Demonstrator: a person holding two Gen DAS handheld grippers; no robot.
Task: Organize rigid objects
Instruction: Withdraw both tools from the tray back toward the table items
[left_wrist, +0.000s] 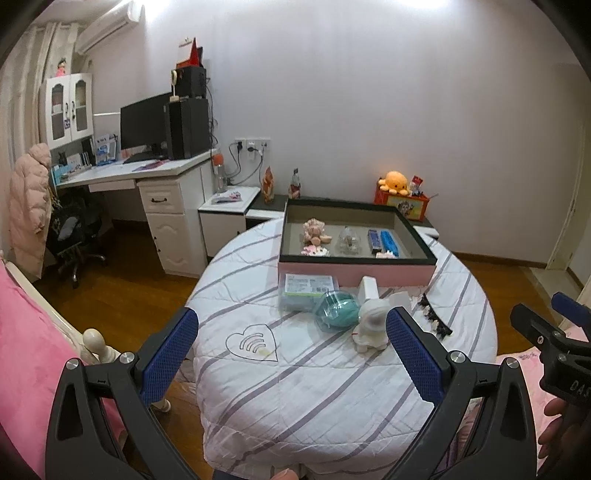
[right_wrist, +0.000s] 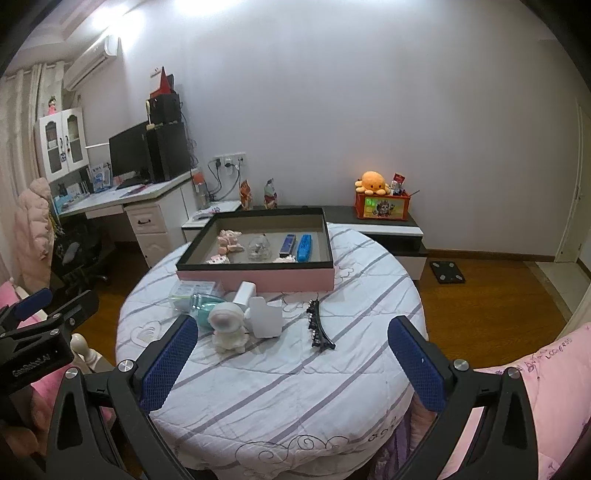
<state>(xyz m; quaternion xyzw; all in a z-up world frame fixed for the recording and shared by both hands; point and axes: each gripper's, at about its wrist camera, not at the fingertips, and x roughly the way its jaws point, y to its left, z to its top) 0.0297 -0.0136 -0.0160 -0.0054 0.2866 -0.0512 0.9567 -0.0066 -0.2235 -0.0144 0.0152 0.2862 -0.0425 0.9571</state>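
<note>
Left gripper (left_wrist: 291, 354) agape, astronaut figure (left_wrist: 371, 325) perhaps nearest.

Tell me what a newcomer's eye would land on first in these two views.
Probably the pink tray with its black rim at the far side of the round quilted table, already holding several small items. Next, the loose cluster in front of it: a white astronaut figure, a teal case and a black hair clip. Both tongs, left and right, hang open, empty.

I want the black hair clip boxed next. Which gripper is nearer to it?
Right. The right gripper sits just short of the hair clip; from the left gripper it lies off to the right.
</note>
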